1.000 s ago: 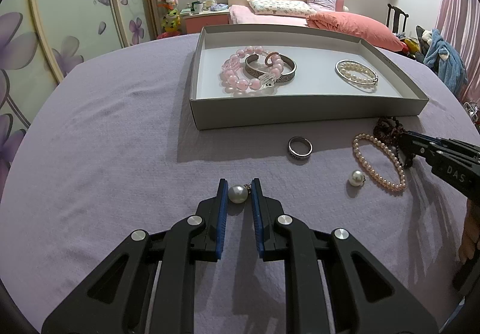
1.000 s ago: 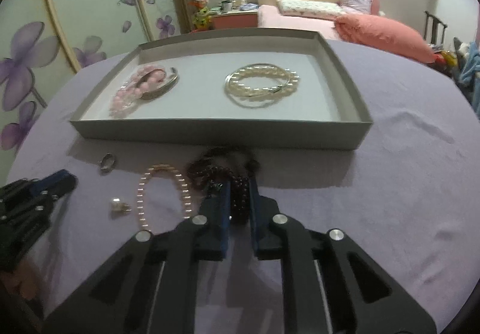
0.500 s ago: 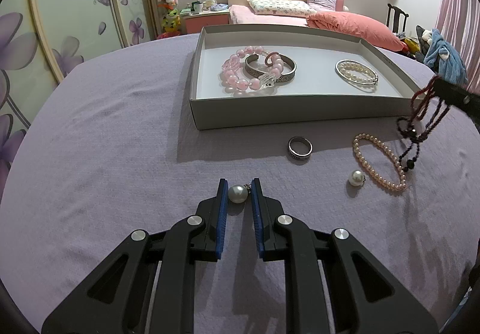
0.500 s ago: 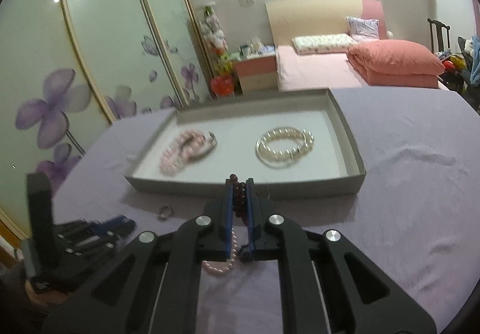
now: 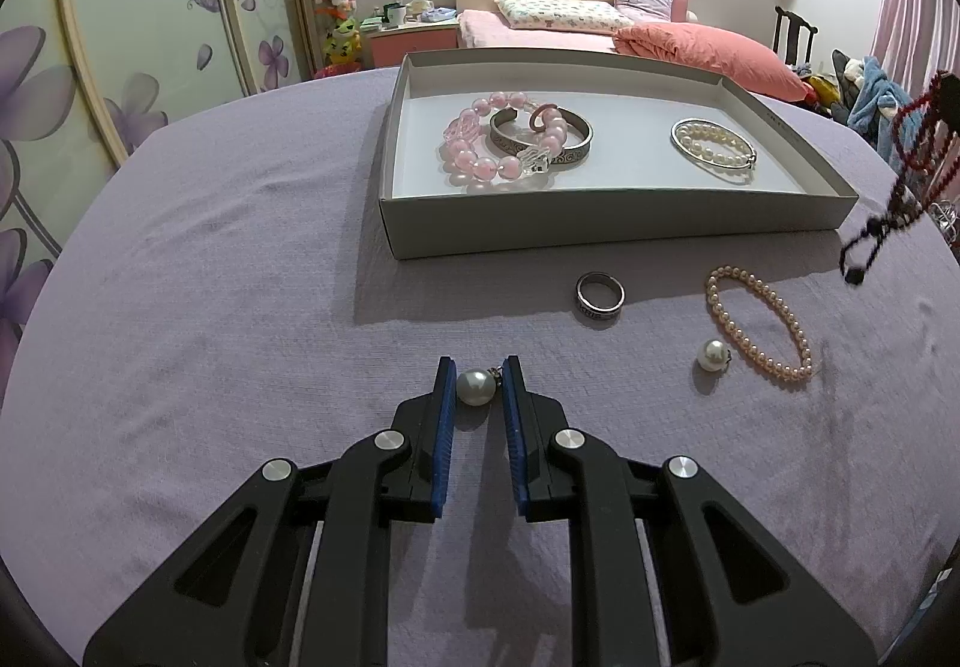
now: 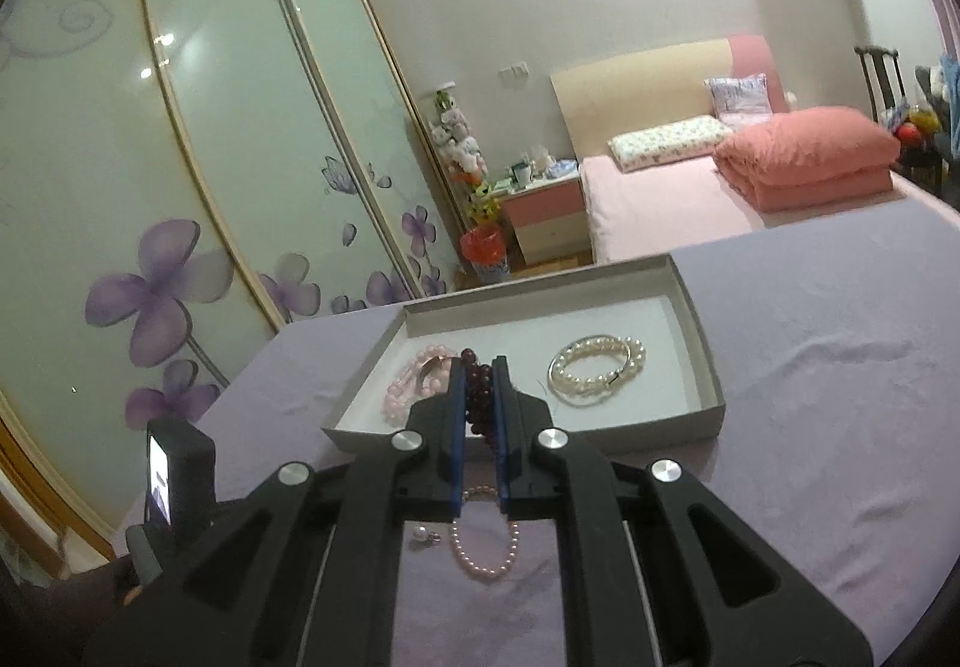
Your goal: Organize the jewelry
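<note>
My left gripper (image 5: 477, 376) rests low on the purple cloth, its jaws closed around a pearl earring (image 5: 475, 387). My right gripper (image 6: 478, 374) is shut on a dark red bead necklace (image 6: 477, 397) and holds it in the air above the cloth; the necklace also hangs at the right edge of the left wrist view (image 5: 912, 145). The grey tray (image 5: 600, 232) holds a pink bead bracelet (image 5: 480, 154), a silver bangle (image 5: 540, 142) and a pearl bangle (image 5: 713, 144). On the cloth lie a silver ring (image 5: 600, 292), a second pearl earring (image 5: 712, 354) and a pearl bracelet (image 5: 759, 322).
The table is covered in purple cloth (image 5: 180, 307). A bed with a pink duvet (image 5: 690, 46), a nightstand (image 5: 414, 37) and wardrobe doors with purple flowers (image 6: 150, 247) stand behind. The left hand-held unit (image 6: 174, 475) shows at the lower left of the right wrist view.
My right gripper has lifted the dark red necklace off the cloth and raised it high. My left gripper has stayed still around the pearl earring.
</note>
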### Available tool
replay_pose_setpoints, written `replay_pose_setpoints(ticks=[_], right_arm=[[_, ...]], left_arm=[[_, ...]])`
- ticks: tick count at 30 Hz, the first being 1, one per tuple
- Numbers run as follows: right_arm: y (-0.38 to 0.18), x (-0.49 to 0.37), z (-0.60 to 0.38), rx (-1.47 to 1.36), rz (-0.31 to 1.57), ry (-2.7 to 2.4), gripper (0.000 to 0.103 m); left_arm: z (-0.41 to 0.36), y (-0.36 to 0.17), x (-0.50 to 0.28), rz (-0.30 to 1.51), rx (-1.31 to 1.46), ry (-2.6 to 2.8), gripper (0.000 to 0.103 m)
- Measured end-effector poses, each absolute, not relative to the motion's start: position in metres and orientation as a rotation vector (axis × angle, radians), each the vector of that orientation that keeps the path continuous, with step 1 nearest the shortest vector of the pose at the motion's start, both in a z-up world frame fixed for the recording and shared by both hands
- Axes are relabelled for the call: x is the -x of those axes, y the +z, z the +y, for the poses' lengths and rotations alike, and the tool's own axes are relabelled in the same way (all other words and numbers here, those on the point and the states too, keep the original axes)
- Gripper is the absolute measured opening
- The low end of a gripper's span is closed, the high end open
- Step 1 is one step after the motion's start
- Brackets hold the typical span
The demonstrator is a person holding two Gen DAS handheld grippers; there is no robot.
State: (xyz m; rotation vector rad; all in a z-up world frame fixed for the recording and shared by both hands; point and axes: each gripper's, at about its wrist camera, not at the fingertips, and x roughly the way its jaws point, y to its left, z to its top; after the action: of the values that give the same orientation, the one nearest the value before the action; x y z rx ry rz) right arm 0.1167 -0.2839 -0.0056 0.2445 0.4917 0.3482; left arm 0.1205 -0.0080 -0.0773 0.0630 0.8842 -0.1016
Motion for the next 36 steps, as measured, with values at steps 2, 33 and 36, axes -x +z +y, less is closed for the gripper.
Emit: replay_pose_setpoints(ticks=[2, 33, 36], right_arm=[[-0.015, -0.117, -0.282, -0.244, 0.536, 0.334, 0.009], [-0.086, -0.104, -0.294, -0.154, 0.833, 0.212, 0.035], [-0.086, -0.102, -0.273, -0.067, 0.823, 0.247, 0.035]], left_arm=[[-0.008, -0.077, -0.121, 0.884, -0.062, -0.102, 0.017], [-0.008, -0.078, -0.12, 0.884, -0.065, -0.099, 0.017], [-0.008, -0.078, -0.12, 0.884, -0.064, -0.099, 0.017]])
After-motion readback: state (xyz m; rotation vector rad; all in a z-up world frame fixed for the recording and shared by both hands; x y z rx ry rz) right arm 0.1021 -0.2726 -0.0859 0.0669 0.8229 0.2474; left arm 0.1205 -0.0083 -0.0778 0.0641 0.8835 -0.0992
